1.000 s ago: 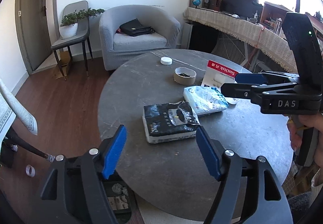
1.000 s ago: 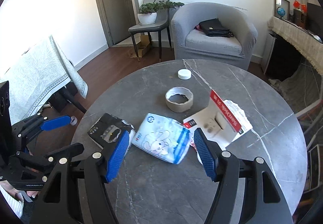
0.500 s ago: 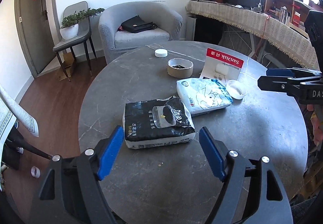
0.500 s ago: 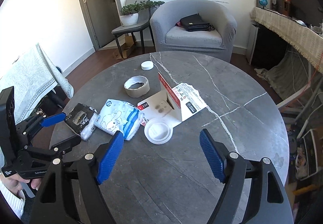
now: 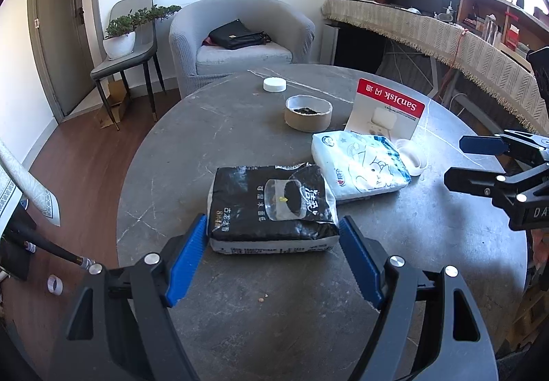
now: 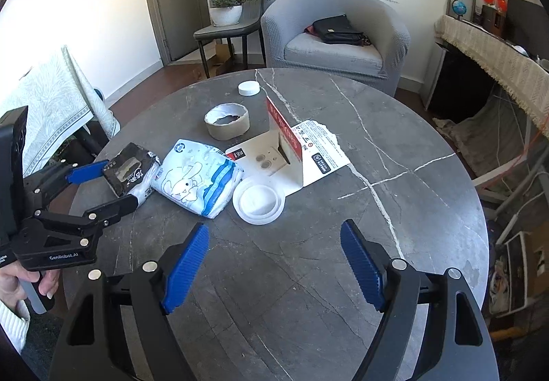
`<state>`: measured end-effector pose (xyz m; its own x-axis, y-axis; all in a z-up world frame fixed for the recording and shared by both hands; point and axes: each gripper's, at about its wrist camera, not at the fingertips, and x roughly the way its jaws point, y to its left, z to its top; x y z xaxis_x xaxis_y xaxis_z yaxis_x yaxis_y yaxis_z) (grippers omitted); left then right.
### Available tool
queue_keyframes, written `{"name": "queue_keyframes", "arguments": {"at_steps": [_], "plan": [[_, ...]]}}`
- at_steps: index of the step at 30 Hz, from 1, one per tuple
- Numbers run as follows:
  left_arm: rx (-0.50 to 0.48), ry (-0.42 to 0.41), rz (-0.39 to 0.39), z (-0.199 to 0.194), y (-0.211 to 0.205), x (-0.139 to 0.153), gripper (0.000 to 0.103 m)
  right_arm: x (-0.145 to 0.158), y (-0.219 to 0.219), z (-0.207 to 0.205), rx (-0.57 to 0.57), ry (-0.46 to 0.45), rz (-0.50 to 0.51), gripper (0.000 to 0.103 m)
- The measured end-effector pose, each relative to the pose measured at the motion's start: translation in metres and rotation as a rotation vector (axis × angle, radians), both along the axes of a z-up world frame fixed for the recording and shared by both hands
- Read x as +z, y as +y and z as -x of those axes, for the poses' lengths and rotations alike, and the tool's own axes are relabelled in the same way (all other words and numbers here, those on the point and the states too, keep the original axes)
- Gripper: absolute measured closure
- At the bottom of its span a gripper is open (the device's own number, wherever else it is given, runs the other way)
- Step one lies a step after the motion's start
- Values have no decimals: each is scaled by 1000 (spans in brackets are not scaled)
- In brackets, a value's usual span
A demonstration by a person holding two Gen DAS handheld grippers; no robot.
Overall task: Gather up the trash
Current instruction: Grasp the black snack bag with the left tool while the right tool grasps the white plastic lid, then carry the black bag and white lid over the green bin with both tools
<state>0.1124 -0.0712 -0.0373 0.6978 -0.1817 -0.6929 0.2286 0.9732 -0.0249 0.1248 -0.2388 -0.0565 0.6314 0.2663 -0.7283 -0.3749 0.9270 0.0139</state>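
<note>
Hidden and cut-off parts

The left gripper (image 6: 113,185) is covering part of the black pack (image 6: 132,171); the right gripper (image 5: 480,158) is running off the picture's edge.

A home living room is being shown: behind the round stone table (image 6: 394,195), a grey armchair (image 6: 334,37) (a black bag on it) and a potted plant (image 6: 228,8) are being seen.
</note>
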Motion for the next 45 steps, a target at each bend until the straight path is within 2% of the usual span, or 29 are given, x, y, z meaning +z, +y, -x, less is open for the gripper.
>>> {"name": "queue_keyframes", "arguments": {"at_steps": [5,7,9,23,34,41,45], "plan": [[7,12,13,-2,3,-1,28,-7,5,-4,-9,13,32,23],[9,11,15,-1,4,0,29,-9,7,-5,-7,17,37,29],[9,10,22,-1,5,0,30,-10,9,-7,-5,18,37,30],[-2,-18,84,6,14,8,30,-14,19,-16,-3,32,31,47],[-20,-47,90,10,23,16,30,-15,26,-26,-25,29,31,53],[-23,-67,105,13,31,22,30,-14,30,-30,-40,28,48,63],[-20,-86,104,16,37,27,30,-10,35,-29,-44,18,48,63]]}}
